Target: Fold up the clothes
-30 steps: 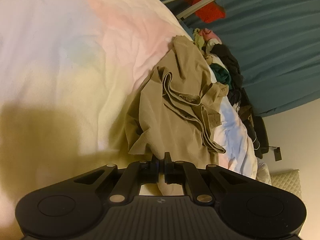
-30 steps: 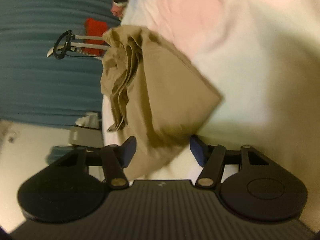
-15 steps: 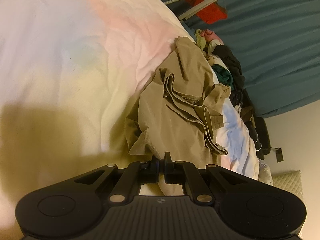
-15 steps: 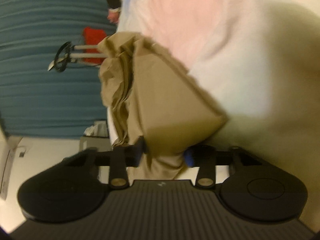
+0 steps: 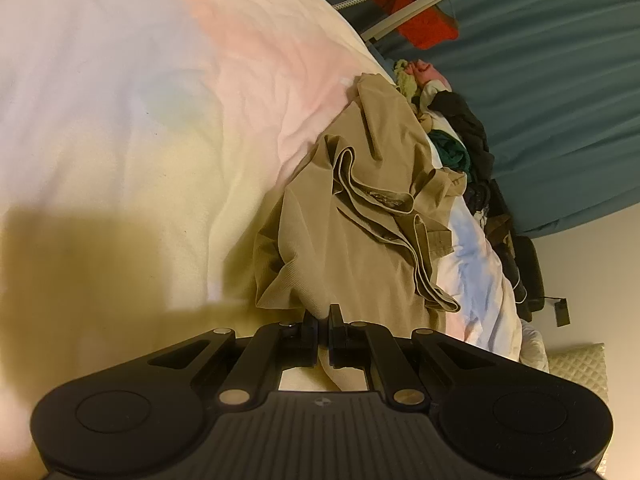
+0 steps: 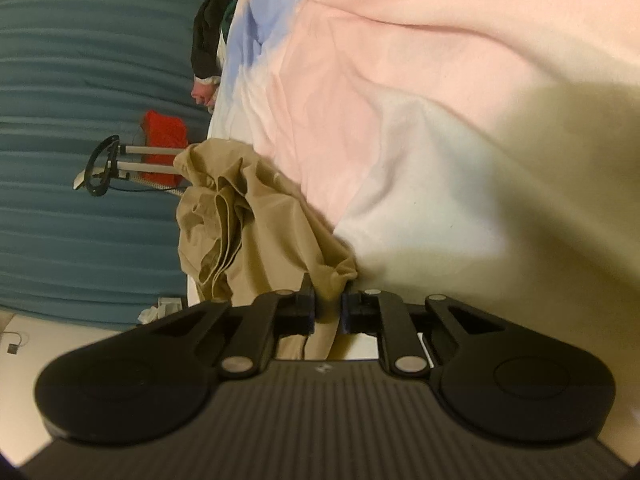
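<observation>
In the left wrist view, a broad shadow lies on the pastel bed cover (image 5: 140, 128) to the left of the left gripper (image 5: 323, 320). That gripper is clamped on the near edge of the tan garment (image 5: 360, 216), its jaws drawn almost together with a thin fold of cloth caught between them. The garment runs forward and to the right of the fingers, bunched in ridges with its hems curling up. Beyond it to the right, a pile of mixed clothes (image 5: 460, 140) (dark, green and pink pieces) lies along the bed's far edge, with a red item (image 5: 420, 28) and a pale stand against the teal curtain (image 5: 560, 80) further off.

In the right wrist view, the curtain fills the space left of the right gripper (image 6: 328, 304), where the stand and the red item show again. The gripper's jaws are closing on a corner of the tan garment, and the blue pads already pinch the gathered cloth between them. The garment hangs crumpled just ahead and to the left of the fingers. To the right and ahead spreads the bed cover, partly in shadow.
</observation>
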